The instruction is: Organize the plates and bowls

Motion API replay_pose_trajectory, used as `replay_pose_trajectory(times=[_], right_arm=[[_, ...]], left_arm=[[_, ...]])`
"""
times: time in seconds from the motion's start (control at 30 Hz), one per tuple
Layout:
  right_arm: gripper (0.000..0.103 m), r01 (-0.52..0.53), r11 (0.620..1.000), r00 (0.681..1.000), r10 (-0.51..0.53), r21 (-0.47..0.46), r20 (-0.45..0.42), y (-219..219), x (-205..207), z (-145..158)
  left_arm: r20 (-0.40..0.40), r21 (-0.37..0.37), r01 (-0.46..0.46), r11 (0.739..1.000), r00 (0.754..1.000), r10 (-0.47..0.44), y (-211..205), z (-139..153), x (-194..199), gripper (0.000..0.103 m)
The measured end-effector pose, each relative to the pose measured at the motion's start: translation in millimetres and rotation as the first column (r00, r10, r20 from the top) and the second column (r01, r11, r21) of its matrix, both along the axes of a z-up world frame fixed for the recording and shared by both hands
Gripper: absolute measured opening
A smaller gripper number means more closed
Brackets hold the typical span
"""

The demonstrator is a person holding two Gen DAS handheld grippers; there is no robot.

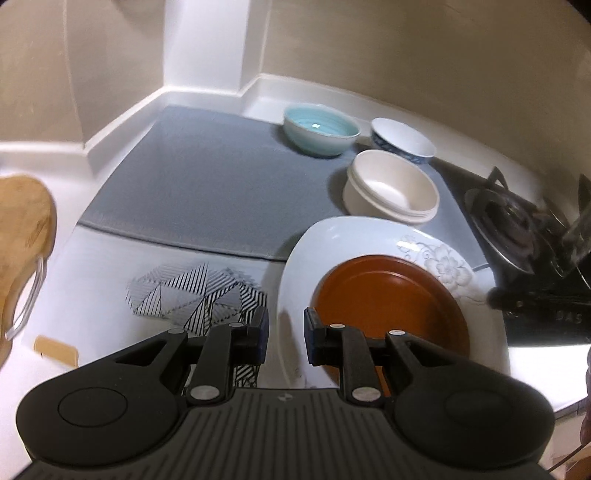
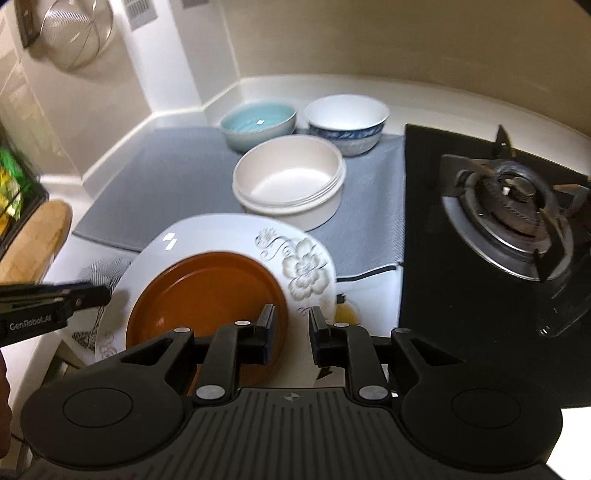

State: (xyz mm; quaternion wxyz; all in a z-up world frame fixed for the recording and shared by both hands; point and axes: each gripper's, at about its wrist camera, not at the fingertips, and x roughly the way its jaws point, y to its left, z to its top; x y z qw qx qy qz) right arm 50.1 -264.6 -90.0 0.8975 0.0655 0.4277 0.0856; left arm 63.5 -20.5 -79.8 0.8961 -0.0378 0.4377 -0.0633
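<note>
A large white plate [image 1: 306, 251] [image 2: 207, 232] with a grey flower print lies at the front of the grey mat [image 1: 203, 177] [image 2: 155, 177]. A smaller brown plate [image 1: 388, 295] [image 2: 207, 291] sits on it. My left gripper [image 1: 286, 321] [image 2: 105, 293] hovers at the white plate's left rim, open, with nothing pinched. Over the right side of the plates my right gripper [image 2: 291, 317] is open too, its left finger above the brown plate. Behind stand a stack of cream bowls [image 1: 391, 188] [image 2: 288, 177], a teal bowl [image 1: 321, 125] [image 2: 258, 118] and a blue-patterned bowl [image 1: 402, 138] [image 2: 347, 114].
A black gas stove [image 1: 517, 229] [image 2: 509, 199] borders the mat on the right. A wooden board [image 1: 22, 221] [image 2: 40, 236] leans at the left, and a striped trivet [image 1: 195, 291] lies left of the plates. A wire strainer [image 2: 77, 33] hangs on the wall. Walls close the back corner.
</note>
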Motion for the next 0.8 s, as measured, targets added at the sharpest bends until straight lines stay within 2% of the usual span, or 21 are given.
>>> replay_pose_trajectory(times=[0.33, 0.8], right_arm=[[0.021, 0.072, 0.996, 0.994, -0.067, 0.049, -0.092, -15, 3, -20], [0.023, 0.061, 0.994, 0.981, -0.044, 0.087, -0.190, -6, 7, -34]], left_arm=[[-0.071, -0.058, -0.020, 0.998, 0.997, 0.016, 10, -13, 4, 0.022], [-0.121, -0.117, 0.024, 0.993, 0.992, -0.038, 13, -27, 6, 0.022]])
